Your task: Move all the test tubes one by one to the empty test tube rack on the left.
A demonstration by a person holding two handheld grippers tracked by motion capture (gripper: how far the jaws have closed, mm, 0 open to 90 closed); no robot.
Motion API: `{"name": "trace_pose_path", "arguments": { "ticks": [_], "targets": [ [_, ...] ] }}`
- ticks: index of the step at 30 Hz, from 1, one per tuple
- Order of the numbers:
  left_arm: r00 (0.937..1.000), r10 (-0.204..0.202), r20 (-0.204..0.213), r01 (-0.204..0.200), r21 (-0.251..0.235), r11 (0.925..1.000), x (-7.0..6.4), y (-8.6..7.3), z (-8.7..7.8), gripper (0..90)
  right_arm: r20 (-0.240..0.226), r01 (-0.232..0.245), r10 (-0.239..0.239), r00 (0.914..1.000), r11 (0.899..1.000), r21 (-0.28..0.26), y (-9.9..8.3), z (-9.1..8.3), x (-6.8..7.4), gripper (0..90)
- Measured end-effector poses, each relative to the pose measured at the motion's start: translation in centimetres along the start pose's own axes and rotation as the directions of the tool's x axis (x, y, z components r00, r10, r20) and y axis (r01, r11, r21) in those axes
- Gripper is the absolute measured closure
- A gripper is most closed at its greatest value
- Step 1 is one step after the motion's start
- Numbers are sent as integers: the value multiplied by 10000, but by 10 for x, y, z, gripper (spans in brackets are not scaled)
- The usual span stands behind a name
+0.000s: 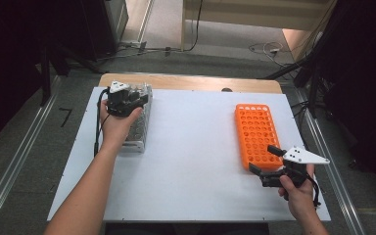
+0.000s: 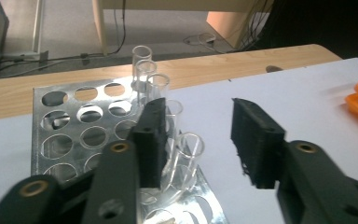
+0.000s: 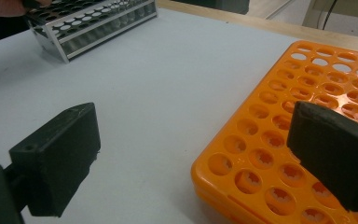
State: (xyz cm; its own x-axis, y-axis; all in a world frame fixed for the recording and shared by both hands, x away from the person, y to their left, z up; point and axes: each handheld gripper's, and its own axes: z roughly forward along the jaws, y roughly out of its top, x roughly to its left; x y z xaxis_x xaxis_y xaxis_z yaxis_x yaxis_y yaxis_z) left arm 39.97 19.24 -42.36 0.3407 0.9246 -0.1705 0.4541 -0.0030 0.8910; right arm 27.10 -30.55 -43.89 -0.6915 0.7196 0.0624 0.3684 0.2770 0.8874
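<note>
While the left hand-held gripper [image 2: 198, 140] hangs open over the clear glass test tubes [image 2: 186, 156] in the perforated metal rack [image 1: 138, 117] | risk: jaw knocks neighbouring tubes | right hand-held gripper [image 1: 264, 161] open, empty, at the orange plastic tube rack [image 1: 255, 132] on the white tabletop [image 1: 191, 147]

Five glass tubes [image 2: 186, 154], one metal rack [image 1: 139, 128], one orange rack [image 1: 255, 129], two hand-held grippers.
</note>
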Motion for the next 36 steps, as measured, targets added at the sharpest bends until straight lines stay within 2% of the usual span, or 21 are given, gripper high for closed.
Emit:
{"name": "trace_pose_path", "arguments": {
  "ticks": [5, 9, 13, 18, 26, 36],
  "targets": [
    [9992, 18, 408, -8, -236, 9997, -6, 0, -11, 328, 49, -31, 31, 10000, 10000, -45, 0, 0, -2, 17],
    [9978, 83, 654, -67, -244, 9997, -10, -3, -18, 232, 53, -64, 64, 10000, 10000, -65, 0, 0, -2, 17],
    [9980, 62, 637, -47, -243, 9997, -15, -7, -26, 109, 54, -63, 63, 10000, 10000, -61, 1, 0, -2, 17],
    [9969, 16, 783, 3, -241, 9997, -20, -15, -35, 25, 89, -61, 61, 9999, 10000, -25, 0, 1, -3, 16],
    [9912, 311, 1288, -255, -453, 9986, -32, -26, -56, 0, 84, -34, 34, 10000, 10000, -20, 1, 3, -2, 17],
    [9865, 624, 1512, -496, -871, 9950, -50, -42, -84, 0, 61, -62, 62, 10000, 10000, -59, 1, 2, -2, 17]
  ]
}}
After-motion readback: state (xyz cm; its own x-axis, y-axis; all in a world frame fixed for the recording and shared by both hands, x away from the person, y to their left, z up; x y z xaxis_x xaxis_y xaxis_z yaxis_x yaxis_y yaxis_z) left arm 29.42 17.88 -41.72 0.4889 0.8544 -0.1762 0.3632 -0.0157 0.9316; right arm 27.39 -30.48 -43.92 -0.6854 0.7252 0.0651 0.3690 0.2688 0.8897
